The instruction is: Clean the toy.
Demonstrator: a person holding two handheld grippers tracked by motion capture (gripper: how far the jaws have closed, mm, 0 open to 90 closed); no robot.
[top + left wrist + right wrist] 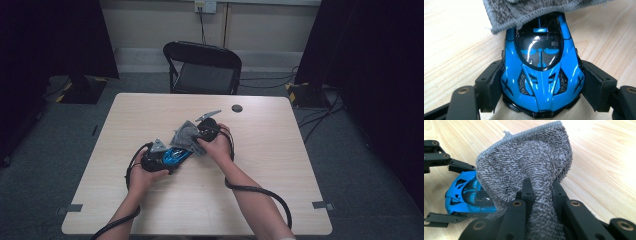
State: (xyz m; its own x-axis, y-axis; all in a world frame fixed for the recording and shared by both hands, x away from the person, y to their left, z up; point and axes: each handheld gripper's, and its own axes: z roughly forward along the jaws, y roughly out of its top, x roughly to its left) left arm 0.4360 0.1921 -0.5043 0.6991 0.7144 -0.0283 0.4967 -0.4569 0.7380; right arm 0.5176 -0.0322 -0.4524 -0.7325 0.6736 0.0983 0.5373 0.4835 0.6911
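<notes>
Left gripper: we see the left gripper [541, 92] holding the blue toy sports car [541, 75]; its two black jaws stand fairly wide apart, one pad pressed on each flank of the car near the end facing the camera.
Right gripper: the right gripper [541, 195] has its jaws drawn close together, pinching a bunched fold of the grey cloth [529, 167] between them.
Toy car: we find the blue toy sports car [173, 155] on the light wooden table [270, 200], a little left of the table's middle in the high view, just ahead of the person's left hand [142, 175]. Its dark glossy canopy faces up.
Cloth: from the pinch the grey cloth fans out wide; in the left gripper view its stitched edge [524, 12] lies over the far end of the car, covering part of the roof. In the high view the cloth [186, 136] sits between the two grippers, draped from the right one toward the car.
Right hand: the person's right hand [216, 146] grips its tool just right of the car, with the grey plate [207, 116] on top pointing away from the person.
Cables: a black cable [260, 192] loops from the right gripper along the forearm.
Table surface: near the far edge we see a small dark round disc [237, 108], well apart from the hands.
Surroundings: a black folding chair [202, 67] stands behind the table on grey carpet.
</notes>
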